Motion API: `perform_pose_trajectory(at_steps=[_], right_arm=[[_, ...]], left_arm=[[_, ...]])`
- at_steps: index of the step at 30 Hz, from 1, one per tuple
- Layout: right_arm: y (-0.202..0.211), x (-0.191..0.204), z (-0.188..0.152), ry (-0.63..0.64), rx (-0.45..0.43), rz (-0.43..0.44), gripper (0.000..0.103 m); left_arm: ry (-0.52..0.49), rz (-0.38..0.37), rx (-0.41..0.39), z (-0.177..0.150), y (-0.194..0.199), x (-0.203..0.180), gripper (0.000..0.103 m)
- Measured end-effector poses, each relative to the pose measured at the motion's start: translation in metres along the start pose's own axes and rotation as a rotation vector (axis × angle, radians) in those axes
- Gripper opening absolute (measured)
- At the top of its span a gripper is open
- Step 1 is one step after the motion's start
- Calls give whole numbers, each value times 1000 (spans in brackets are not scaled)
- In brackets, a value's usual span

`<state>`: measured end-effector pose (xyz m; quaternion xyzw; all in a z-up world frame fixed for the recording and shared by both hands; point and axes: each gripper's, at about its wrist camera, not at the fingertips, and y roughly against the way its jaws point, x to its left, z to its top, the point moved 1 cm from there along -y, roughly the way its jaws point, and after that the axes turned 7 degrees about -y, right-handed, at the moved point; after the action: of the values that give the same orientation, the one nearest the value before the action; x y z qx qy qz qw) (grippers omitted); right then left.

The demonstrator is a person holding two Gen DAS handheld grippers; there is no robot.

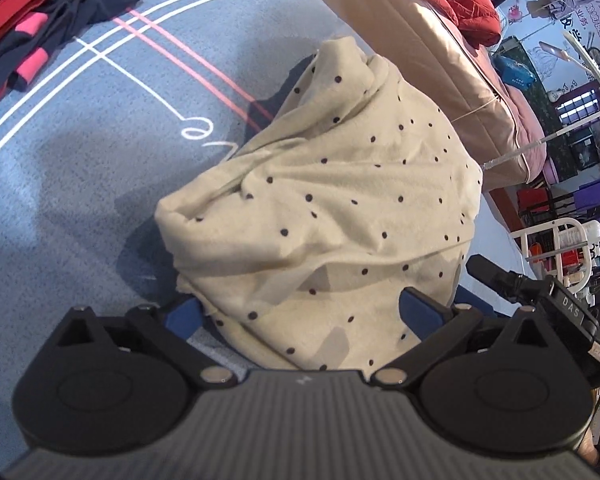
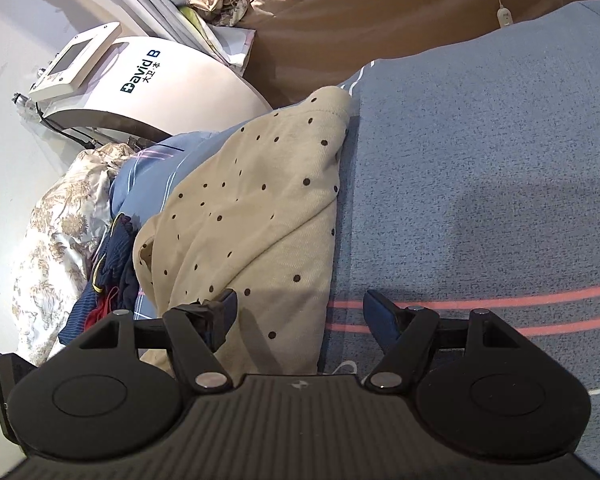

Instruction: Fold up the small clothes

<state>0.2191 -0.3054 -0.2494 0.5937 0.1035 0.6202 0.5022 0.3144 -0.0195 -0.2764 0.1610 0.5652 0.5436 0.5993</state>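
A cream garment with dark dots (image 1: 320, 216) lies bunched in a loose heap on the blue bedspread (image 1: 80, 168). My left gripper (image 1: 300, 312) stands wide open over its near end. The cloth lies between the blue fingertips (image 1: 416, 308), and they do not pinch it. In the right wrist view the same garment (image 2: 260, 216) stretches away along the bedspread (image 2: 480, 184). My right gripper (image 2: 302, 306) is open too, straddling the garment's near right edge, with its left finger (image 2: 226, 304) over the cloth and the other over the bedspread.
Red and navy clothes (image 1: 40, 8) are piled at the far left of the bed. A tan quilt (image 1: 440, 60) and red jacket (image 1: 472, 8) lie beyond the garment. A white machine (image 2: 140, 80) and a floral cloth (image 2: 56, 232) sit past the bed's edge.
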Motion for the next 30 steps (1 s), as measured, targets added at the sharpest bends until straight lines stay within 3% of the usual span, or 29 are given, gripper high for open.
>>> perform_pose_trajectory(at_steps=[15, 19, 23, 27, 30], right_arm=[[-41, 13, 36, -94, 2, 68, 103], [-53, 13, 42, -139, 15, 85, 103], [-54, 16, 41, -107, 28, 48, 66], [-53, 12, 40, -127, 30, 32, 38], [-51, 23, 37, -62, 13, 3, 28]], left_arm=[[-63, 16, -50, 29, -2, 1, 102], [-101, 38, -54, 29, -2, -1, 81], [-98, 39, -50, 25, -2, -5, 67], [-127, 62, -25, 24, -6, -12, 27], [-137, 75, -28, 23, -5, -15, 24]])
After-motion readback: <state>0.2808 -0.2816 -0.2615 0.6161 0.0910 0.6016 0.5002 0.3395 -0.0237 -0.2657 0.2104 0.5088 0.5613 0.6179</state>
